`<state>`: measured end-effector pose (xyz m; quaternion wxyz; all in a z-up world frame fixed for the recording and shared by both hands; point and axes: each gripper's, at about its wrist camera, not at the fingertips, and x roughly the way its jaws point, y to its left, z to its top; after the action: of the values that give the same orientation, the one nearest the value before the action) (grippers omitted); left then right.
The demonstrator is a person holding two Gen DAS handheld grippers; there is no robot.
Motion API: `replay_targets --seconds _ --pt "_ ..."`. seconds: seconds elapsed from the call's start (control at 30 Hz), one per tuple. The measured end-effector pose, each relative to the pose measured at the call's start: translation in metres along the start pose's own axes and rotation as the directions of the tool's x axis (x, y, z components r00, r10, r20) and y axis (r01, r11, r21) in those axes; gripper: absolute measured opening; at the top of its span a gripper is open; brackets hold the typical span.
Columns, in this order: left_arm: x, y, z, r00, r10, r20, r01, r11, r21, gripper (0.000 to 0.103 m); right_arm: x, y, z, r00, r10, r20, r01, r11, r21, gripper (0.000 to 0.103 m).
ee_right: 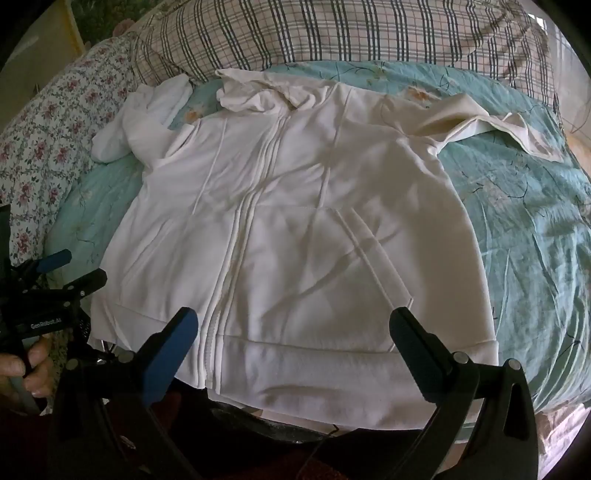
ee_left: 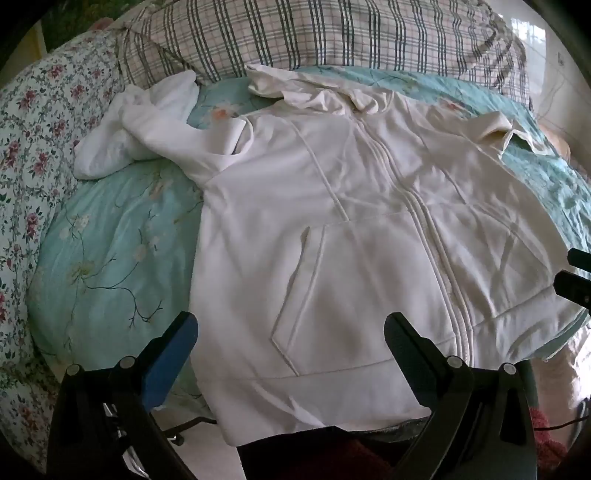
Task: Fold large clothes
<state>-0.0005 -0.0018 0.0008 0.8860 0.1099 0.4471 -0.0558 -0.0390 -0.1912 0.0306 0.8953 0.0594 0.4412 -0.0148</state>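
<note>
From the left wrist, the left gripper hangs over the near hem with its fingers spread wide and nothing between them. Below it the white hoodie lies front up on the teal bedspread, zip closed, hood up toward the checked pillow. One sleeve is bunched at the far left, next to the flowered quilt. Over to the right wrist: the right gripper is just as wide open, empty, hovering above the hoodie's hem band. The other sleeve trails out to the right across the bedspread. At the left edge sits the left gripper, with a hand on what looks like its handle, though that corner is dim.
</note>
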Motion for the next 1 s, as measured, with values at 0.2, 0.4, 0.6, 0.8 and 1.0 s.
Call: replay_targets --seconds 0.2,0.4,0.6,0.8,1.0 --pt "-0.001 0.002 0.002 1.000 -0.002 0.000 0.002 1.000 -0.001 0.101 -0.001 0.000 0.001 1.000 0.008 0.004 -0.008 1.000 0.003 0.103" --pt "-0.001 0.001 0.003 1.000 0.002 -0.011 -0.002 1.000 0.001 0.101 -0.003 0.003 0.001 1.000 0.010 0.004 -0.010 1.000 0.003 0.103" --pt "-0.001 0.003 0.003 1.000 0.002 -0.005 -0.002 1.000 0.000 0.101 -0.001 0.001 0.001 1.000 0.005 0.008 -0.005 1.000 -0.004 0.103" --pt "0.005 0.007 0.006 1.000 -0.002 0.004 0.002 1.000 -0.009 0.101 -0.001 -0.001 0.000 1.000 0.001 0.026 -0.001 1.000 -0.004 0.103" --pt "0.008 0.005 0.009 1.000 0.003 -0.008 -0.003 1.000 -0.001 0.101 -0.004 -0.004 0.003 0.999 -0.002 0.037 0.002 1.000 0.002 0.103"
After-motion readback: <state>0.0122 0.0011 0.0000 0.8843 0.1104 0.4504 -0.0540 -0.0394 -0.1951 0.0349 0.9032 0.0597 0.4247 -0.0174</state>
